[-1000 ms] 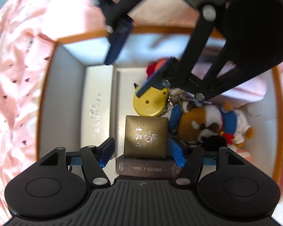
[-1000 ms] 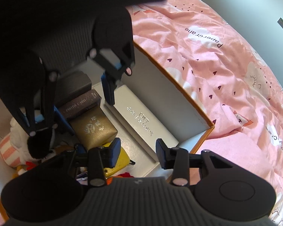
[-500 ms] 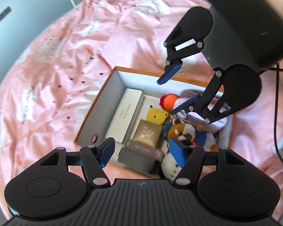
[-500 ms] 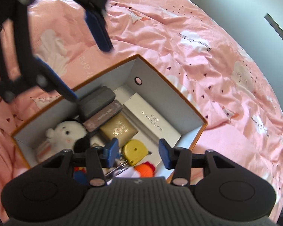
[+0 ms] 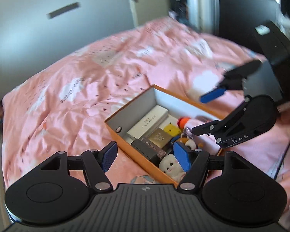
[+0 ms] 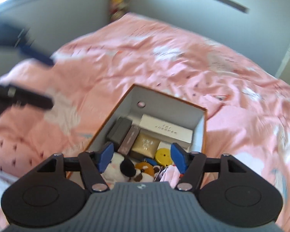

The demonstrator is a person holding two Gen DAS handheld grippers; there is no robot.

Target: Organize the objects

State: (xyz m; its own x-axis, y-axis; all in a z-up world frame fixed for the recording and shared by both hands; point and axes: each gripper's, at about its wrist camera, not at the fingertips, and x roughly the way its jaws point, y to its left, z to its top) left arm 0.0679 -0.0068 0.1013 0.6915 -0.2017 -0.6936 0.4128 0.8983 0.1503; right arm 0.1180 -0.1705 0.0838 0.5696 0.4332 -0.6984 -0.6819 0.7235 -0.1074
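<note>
An orange cardboard box (image 5: 125, 142) (image 6: 204, 127) with white inner walls lies on the pink bed. Inside are a long white case (image 5: 147, 122) (image 6: 166, 128), a gold box (image 5: 159, 137) (image 6: 146, 145), dark boxes (image 5: 147, 147) (image 6: 121, 130), a yellow round tape measure (image 5: 171, 129) (image 6: 163, 156) and plush toys (image 5: 171, 166) (image 6: 143, 171). My left gripper (image 5: 147, 157) is open and empty, held well above the box's near end. My right gripper (image 6: 142, 156) is open and empty above the opposite end; it also shows in the left wrist view (image 5: 206, 114).
The box rests on a rumpled pink duvet (image 5: 77, 89) (image 6: 145, 54) that covers the whole bed. Grey walls (image 5: 38, 29) and a door (image 5: 145, 0) lie beyond the bed. A black cable (image 5: 284, 154) hangs at the right.
Both grippers have risen far up and away from the box, which now looks small. The left gripper no longer straddles the gold box. Both stay open.
</note>
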